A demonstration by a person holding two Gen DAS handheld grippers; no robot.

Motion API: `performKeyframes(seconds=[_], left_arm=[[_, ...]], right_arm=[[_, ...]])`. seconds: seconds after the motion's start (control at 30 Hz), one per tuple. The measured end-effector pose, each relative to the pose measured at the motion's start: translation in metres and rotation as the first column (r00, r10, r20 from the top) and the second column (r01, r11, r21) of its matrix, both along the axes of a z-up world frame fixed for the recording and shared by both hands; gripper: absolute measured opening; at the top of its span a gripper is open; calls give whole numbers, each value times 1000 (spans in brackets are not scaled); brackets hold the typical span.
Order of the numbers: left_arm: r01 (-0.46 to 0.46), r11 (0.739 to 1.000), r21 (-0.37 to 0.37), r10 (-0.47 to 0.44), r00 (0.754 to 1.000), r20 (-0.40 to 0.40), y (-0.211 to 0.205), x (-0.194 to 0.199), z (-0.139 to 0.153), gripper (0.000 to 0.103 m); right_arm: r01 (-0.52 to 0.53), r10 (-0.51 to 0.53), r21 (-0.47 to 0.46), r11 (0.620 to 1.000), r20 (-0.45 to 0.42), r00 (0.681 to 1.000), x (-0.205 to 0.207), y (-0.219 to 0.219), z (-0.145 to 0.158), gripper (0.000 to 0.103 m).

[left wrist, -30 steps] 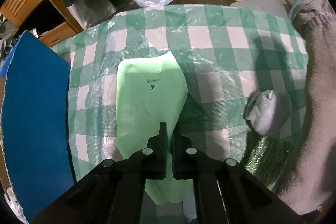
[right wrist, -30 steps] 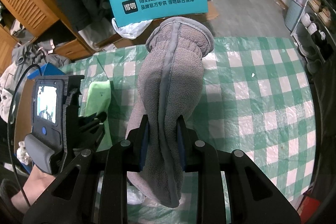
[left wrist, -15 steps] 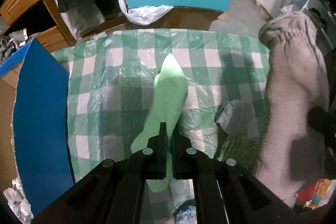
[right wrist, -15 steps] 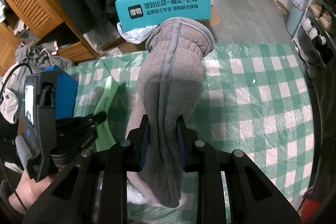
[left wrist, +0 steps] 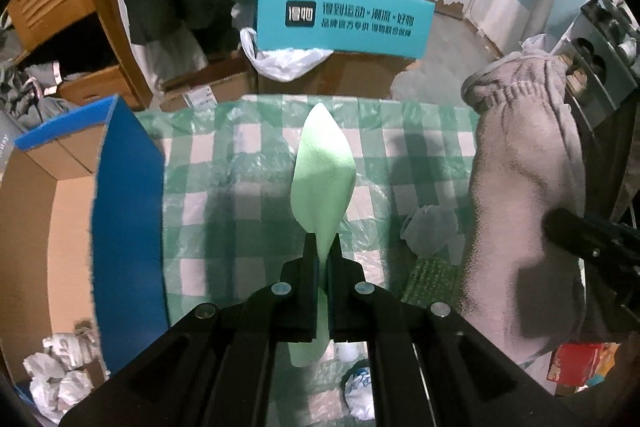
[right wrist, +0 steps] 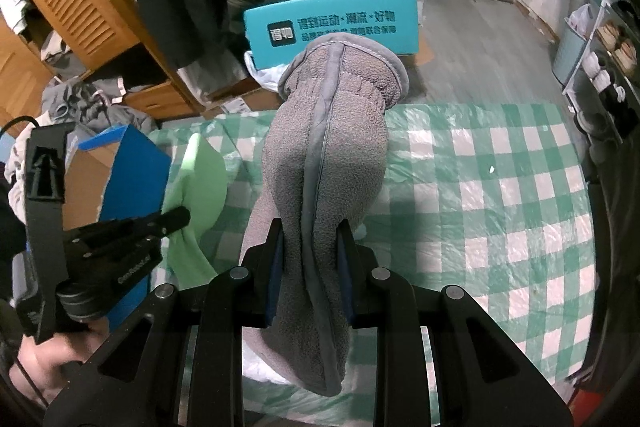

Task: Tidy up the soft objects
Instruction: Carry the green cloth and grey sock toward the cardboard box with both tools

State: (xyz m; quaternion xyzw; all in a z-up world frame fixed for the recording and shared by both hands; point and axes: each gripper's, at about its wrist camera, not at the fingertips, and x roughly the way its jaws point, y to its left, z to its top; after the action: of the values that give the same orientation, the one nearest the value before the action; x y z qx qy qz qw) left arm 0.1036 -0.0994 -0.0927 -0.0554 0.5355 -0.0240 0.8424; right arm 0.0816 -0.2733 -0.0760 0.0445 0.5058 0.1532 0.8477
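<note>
Both wrist views were dim indoor shots with a cool, slightly green cast. Heavy fisheye bending everywhere, straight edges bowed near the rim and the corners cut off by a black vignette. The plastic sheet over the green checked tablecloth (right wrist: 500,211) threw patchy white glare, so light seemed to come from above. A soft shadow lay on the cloth under the grey fleece piece (right wrist: 324,163). The left view looked smeared with motion blur toward its right edge, and the teal box (left wrist: 344,17) lettering was soft in both.
</note>
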Motion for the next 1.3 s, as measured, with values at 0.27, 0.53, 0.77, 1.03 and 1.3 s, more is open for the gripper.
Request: performKeyframes(seconds=[0.27,0.53,0.77,1.03,1.3], left_arm=[[-4,1000,3,4,999,45,14,-16,25,3],[-12,1000,-7,12,997,77,31,-33,46,3],[-21,1000,-20,23,994,103,48,-46,62,3],[-42,999,-19,44,990,134,69,-58,79,3],[-66,997,-29,70,983,172,97,-71,99,3]], right_arm=[[-25,25,4,1000,25,999,-7,12,14,23],[-65,64,13,998,45,997,-15,30,26,23],[-112,110,16,994,66,992,-24,52,38,23],[-178,175,26,984,87,981,-34,87,53,23],[-232,226,37,972,126,966,-39,125,76,23]])
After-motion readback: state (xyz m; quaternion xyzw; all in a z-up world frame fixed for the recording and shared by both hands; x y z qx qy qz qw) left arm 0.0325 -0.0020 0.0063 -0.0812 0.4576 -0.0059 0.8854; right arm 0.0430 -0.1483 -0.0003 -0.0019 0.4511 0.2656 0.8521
